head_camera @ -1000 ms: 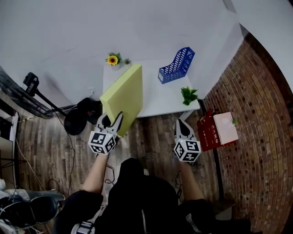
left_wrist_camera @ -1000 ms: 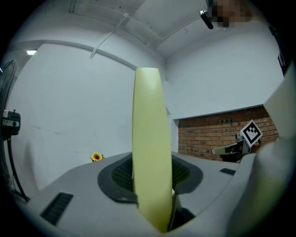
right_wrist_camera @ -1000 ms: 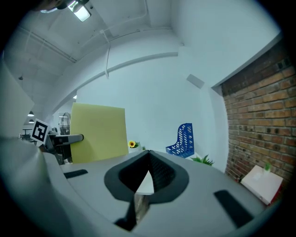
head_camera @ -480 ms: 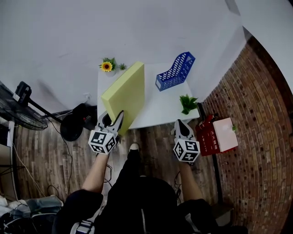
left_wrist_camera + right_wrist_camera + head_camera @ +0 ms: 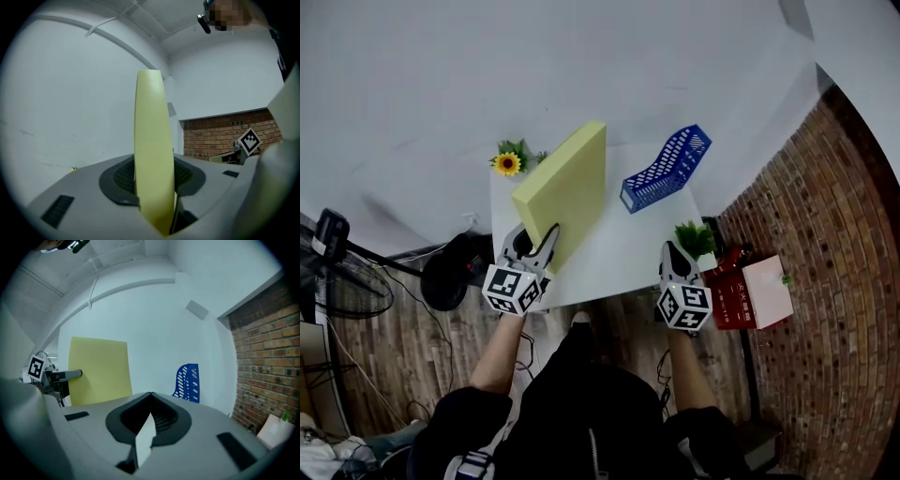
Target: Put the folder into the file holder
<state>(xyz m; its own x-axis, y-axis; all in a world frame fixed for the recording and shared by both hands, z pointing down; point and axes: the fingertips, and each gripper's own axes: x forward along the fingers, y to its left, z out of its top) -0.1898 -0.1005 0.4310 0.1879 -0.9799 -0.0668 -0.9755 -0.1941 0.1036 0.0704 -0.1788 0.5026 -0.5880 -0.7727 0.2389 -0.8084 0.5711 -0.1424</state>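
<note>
Left gripper (image 5: pixel 536 246), lower left of centre in the head view, is clamped on the bottom corner of the yellow folder (image 5: pixel 567 192); its own view shows both jaws pressed against the folder's edge, folder running straight up the middle of the frame. Folder is held upright on edge, tilted a bit, over the left part of the white table (image 5: pixel 623 244), off the surface. Right gripper (image 5: pixel 673 253), lower right of centre, jaws together, nothing between them, sits at the table's near edge just beside a small green plant (image 5: pixel 696 239). Blue file holder (image 5: pixel 666 169) stands on the table's far right, empty as far as visible, apart from the folder; in the right gripper view it's right of centre, with the folder at left. Sunflower pot (image 5: pixel 508 162) at the table's upper left corner, behind the folder. Red box (image 5: pixel 729 292) and a pale pink box (image 5: pixel 767 291) on the floor at right, against the brick wall (image 5: pixel 834 281). Fan (image 5: pixel 337 281) at far left on the wood floor.
</note>
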